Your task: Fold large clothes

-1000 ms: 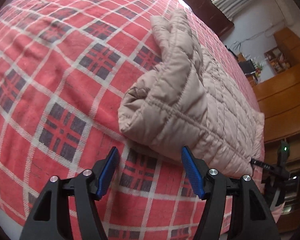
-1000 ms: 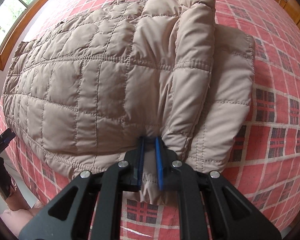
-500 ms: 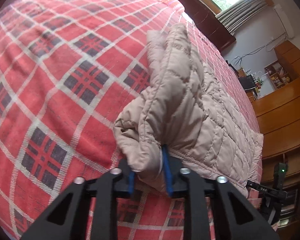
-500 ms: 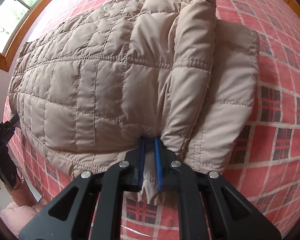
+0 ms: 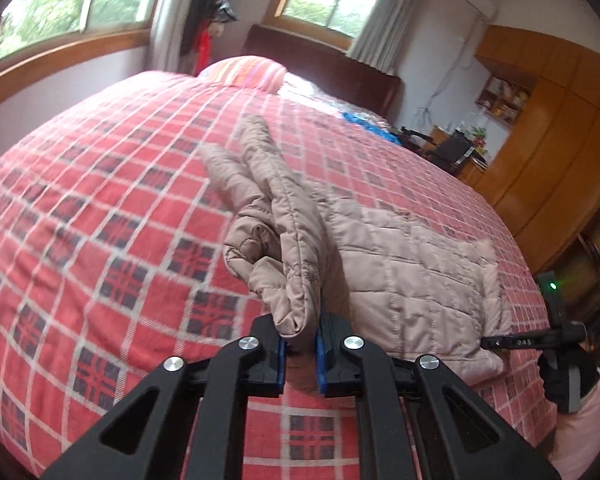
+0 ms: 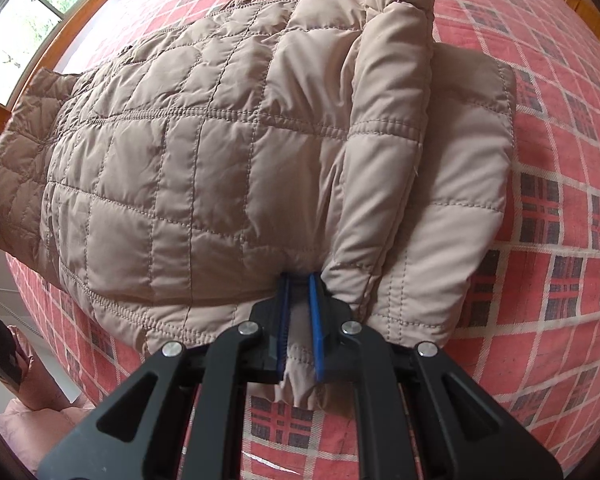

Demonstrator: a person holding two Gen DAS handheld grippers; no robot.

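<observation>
A beige quilted jacket (image 5: 400,264) lies on a bed with a red plaid cover (image 5: 100,240), its sleeves folded across the body. My left gripper (image 5: 300,354) is shut on a bunched corner of the jacket, which rises off the cover. In the right wrist view the jacket (image 6: 188,160) fills the middle, and my right gripper (image 6: 298,328) is shut on its near edge beside a folded sleeve (image 6: 384,152). The right gripper's handle (image 5: 540,338) and a gloved hand show at the far right of the left wrist view.
A striped pillow (image 5: 244,72) and dark headboard (image 5: 328,68) stand at the bed's far end. Wooden wardrobes (image 5: 552,140) line the right wall; windows (image 5: 72,8) are at the left. A pink sleeve (image 6: 32,420) shows at the lower left.
My left gripper went from open in front of the jacket's corner to shut on it, then lifted it and tilted up toward the room. The right gripper stayed shut on the edge.
</observation>
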